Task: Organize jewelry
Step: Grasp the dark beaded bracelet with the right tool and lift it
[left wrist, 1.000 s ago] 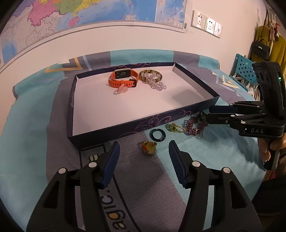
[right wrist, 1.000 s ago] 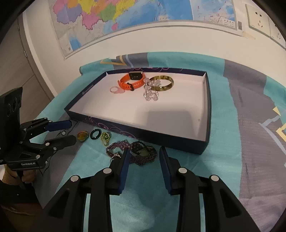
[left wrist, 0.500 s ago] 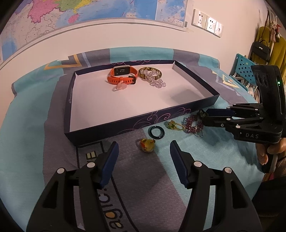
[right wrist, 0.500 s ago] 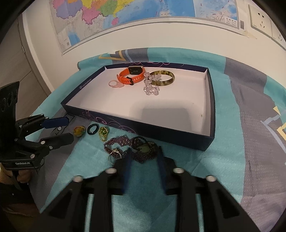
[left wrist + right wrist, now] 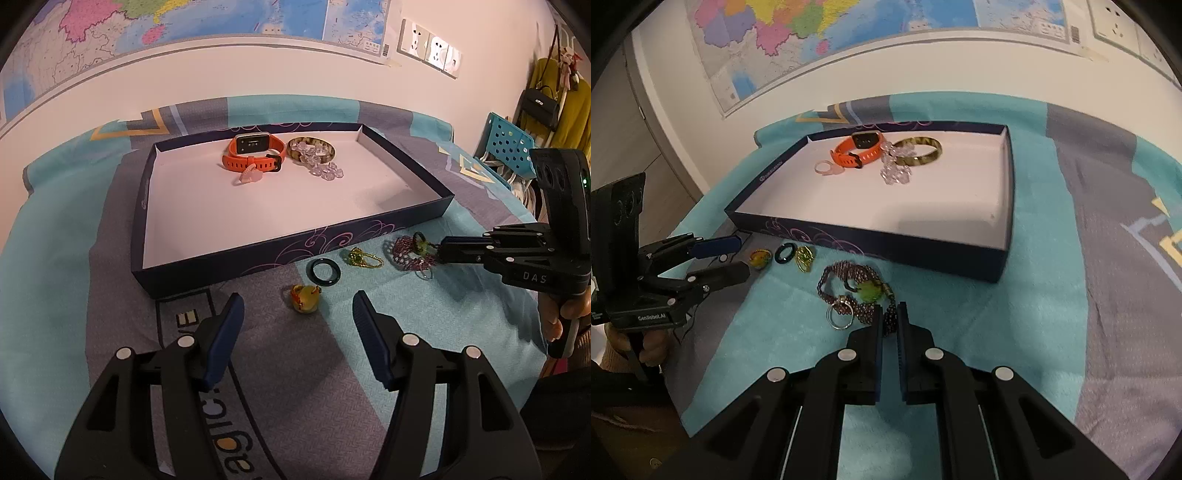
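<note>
right gripper (image 5: 890, 321) is pinching near end of purple bead necklace (image 5: 849, 291), lying near the box (image 5: 1004, 258) | left gripper (image 5: 297, 314) is waiting wide over yellow ring (image 5: 304, 295) | risk: thin hold, strand is maybe slipping or dragging steel ring (image 5: 840, 317)

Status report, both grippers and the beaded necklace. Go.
Right gripper shut on beaded necklace, cloth side of tray. Left gripper open near amber ring. Nothing blocking.

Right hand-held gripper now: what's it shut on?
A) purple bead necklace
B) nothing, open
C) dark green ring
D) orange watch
A: in the right wrist view the right hand-held gripper has its fingers closed on the end of the purple bead necklace lying on the cloth in front of the tray.
</note>
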Action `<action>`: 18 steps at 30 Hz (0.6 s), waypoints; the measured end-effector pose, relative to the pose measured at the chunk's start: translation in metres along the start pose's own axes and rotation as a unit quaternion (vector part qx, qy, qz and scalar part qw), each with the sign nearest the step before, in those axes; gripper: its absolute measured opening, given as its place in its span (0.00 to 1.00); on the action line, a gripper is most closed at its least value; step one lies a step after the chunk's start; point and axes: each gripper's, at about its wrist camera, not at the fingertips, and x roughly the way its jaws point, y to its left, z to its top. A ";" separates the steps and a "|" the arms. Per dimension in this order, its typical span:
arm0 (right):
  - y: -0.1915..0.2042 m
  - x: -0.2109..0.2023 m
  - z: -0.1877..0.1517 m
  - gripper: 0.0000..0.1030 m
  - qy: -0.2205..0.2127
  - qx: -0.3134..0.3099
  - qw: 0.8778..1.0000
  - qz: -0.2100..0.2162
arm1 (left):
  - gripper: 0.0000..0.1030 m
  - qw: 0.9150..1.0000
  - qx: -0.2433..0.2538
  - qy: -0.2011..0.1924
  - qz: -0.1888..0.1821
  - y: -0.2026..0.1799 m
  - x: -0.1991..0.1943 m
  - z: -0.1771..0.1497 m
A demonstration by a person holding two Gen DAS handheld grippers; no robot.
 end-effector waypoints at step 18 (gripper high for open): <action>0.020 -0.044 0.030 0.05 -0.083 0.003 0.993 0.085 | 0.60 1.000 0.000 0.002 -0.002 -0.001 0.002 0.000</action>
